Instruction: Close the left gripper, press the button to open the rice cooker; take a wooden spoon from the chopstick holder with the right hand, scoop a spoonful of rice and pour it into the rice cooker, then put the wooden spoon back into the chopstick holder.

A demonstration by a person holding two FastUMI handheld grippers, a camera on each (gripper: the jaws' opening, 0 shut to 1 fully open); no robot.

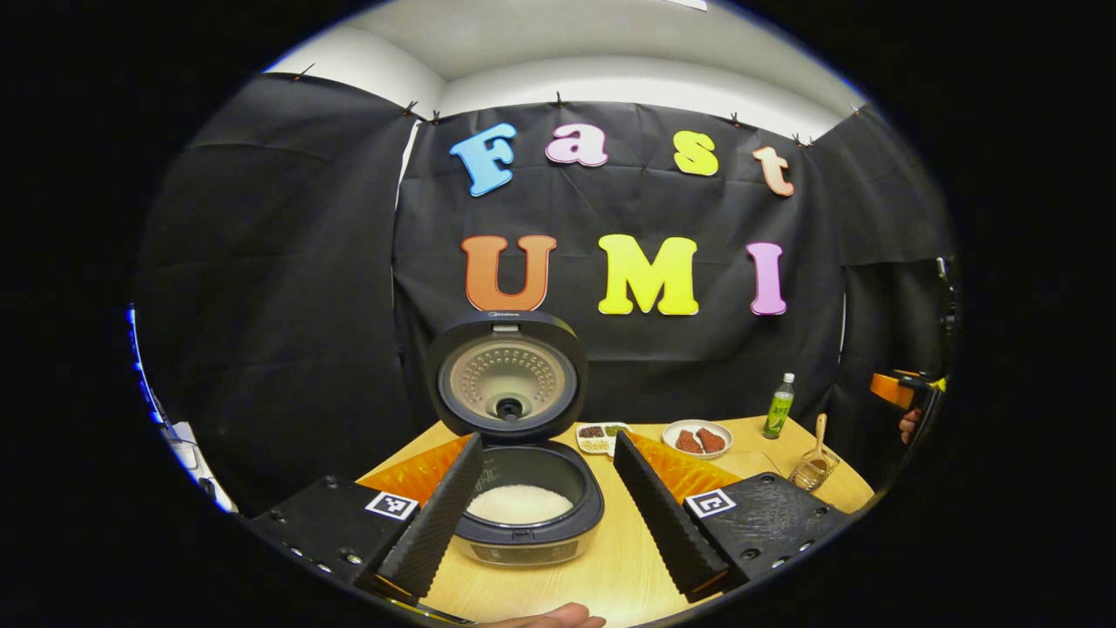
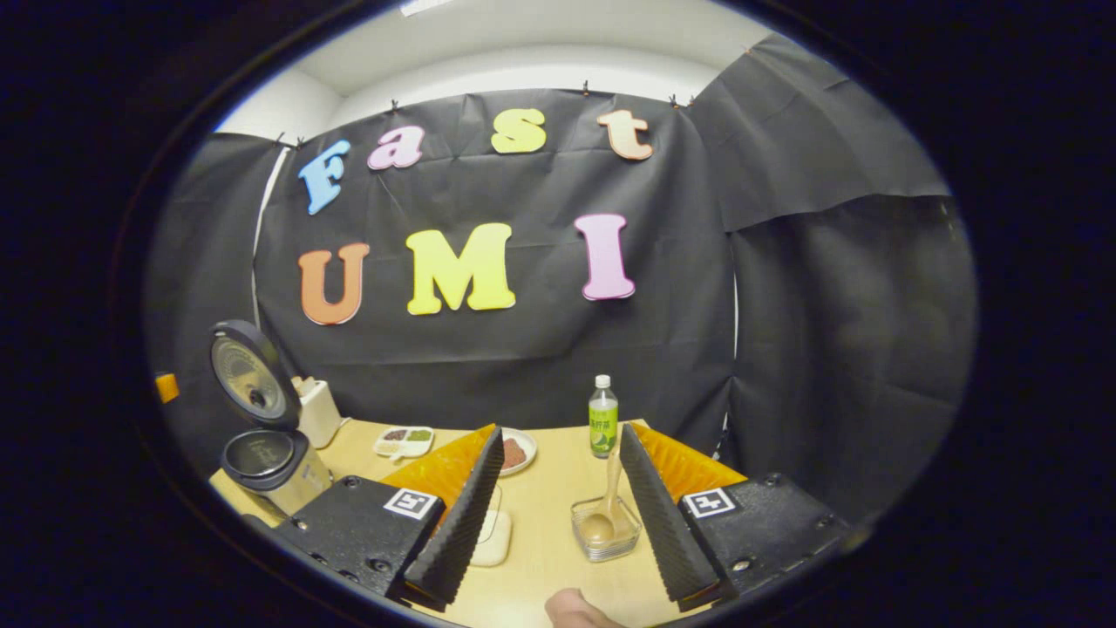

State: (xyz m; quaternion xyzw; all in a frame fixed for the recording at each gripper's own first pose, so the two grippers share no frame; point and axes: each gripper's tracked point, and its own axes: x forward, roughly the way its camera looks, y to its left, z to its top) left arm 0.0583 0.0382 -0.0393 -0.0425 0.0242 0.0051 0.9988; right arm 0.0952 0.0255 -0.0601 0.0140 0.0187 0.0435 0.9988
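The rice cooker (image 1: 523,532) stands with its lid (image 1: 507,377) raised, and white rice (image 1: 520,503) lies in the pot. My left gripper (image 1: 547,453) is open, one finger on each side of the pot, touching nothing. The wooden spoon (image 2: 609,499) rests in a clear glass holder (image 2: 605,534) straight ahead of my right gripper (image 2: 560,445), which is open and holds nothing. In the left gripper view, the spoon (image 1: 818,445) and holder (image 1: 811,475) sit at the table's right. In the right gripper view, the open cooker (image 2: 266,458) is at the far left.
A green bottle (image 2: 602,419) stands behind the holder. A plate of meat (image 1: 697,439) and a divided dish (image 1: 602,436) sit at the back of the wooden table (image 1: 628,558). A white flat container (image 2: 493,536) lies under my right gripper's left finger. A white box (image 2: 317,410) stands behind the cooker.
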